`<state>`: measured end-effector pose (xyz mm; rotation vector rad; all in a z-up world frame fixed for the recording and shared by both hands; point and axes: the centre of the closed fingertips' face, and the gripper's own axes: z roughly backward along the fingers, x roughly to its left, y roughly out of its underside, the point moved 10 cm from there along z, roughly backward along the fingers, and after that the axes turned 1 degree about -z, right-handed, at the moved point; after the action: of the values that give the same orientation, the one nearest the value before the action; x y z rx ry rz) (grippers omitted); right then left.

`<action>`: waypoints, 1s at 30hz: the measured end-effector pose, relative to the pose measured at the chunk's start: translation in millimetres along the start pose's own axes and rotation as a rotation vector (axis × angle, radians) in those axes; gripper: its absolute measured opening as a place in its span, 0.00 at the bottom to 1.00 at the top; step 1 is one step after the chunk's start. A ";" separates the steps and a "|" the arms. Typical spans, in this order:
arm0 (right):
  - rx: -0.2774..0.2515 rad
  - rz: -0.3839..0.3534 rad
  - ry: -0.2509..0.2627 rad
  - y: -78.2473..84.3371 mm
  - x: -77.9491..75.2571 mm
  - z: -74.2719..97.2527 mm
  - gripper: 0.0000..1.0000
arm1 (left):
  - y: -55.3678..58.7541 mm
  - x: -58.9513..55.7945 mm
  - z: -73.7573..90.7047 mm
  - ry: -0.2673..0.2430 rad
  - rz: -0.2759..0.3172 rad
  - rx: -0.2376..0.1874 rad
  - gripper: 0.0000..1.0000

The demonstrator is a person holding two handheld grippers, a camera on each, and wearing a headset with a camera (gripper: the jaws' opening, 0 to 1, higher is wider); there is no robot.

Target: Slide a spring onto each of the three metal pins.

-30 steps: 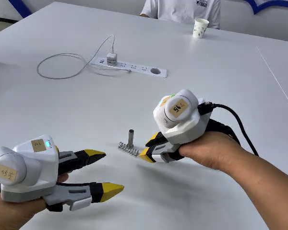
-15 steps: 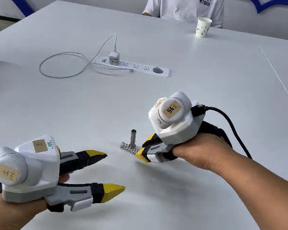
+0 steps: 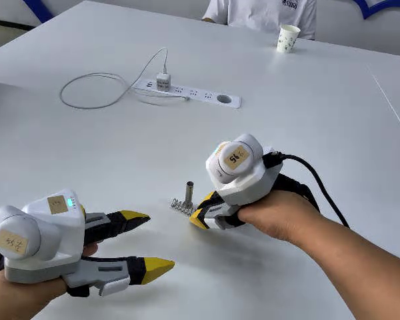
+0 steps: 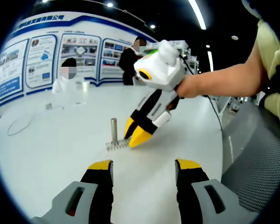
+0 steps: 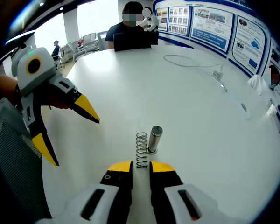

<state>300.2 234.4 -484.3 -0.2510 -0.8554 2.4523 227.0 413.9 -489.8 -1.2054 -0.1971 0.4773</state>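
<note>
Short grey metal pin point(image 3: 189, 193) upright on white table point(image 3: 307, 100) — coiled wire spring point(image 3: 181, 207) lying flat just beside its base (not on the pin).

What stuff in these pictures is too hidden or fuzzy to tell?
- Right gripper view: the spring's near end sits at the gap between the right gripper's yellow tips. Whether it is pinched or only near cannot be told.
- Head view: that gripper's own white body covers most of its jaws.
- Head view: the cup is far off, so its inside is too small to see.
- Left gripper view: the poster words are blurred.
</note>
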 end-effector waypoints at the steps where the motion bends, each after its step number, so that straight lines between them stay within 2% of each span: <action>1: 0.001 -0.001 0.000 0.3 -0.2 -0.4 0.15 | -0.1 0.1 0.0 0.000 0.000 -0.001 0.54; 30: 0.017 -0.004 -0.002 2.7 -0.4 -3.2 0.12 | 1.5 0.9 -1.1 -0.005 0.006 0.003 0.54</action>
<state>300.5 234.1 -488.5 -0.2409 -0.8348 2.4548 227.9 413.8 -491.7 -1.2018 -0.1971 0.4856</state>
